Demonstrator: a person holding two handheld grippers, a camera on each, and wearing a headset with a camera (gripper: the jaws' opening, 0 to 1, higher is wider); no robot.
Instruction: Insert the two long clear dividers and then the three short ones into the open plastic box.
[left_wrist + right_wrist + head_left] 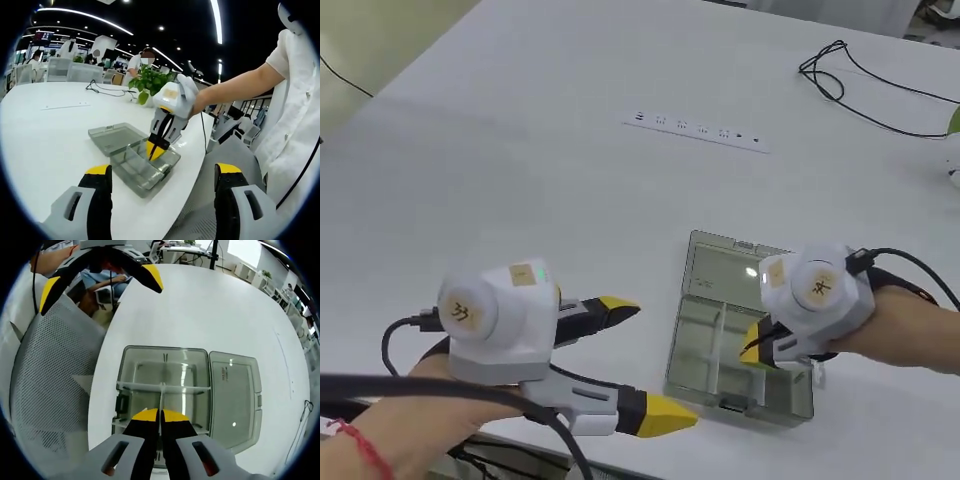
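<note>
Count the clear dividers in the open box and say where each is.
2. One divider spans the box; a second divider stands crosswise to it, in the right gripper's shut jaws. More may be hidden.

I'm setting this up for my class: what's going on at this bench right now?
A person is fitting clear dividers into an open box on a white table, with a gripper in each hand. The right gripper is down in the box, jaws closed on what looks like a short divider. This meets a long divider standing across the box. The left gripper is open, holds nothing and hovers off to the side. The lid lies open and flat.
</note>
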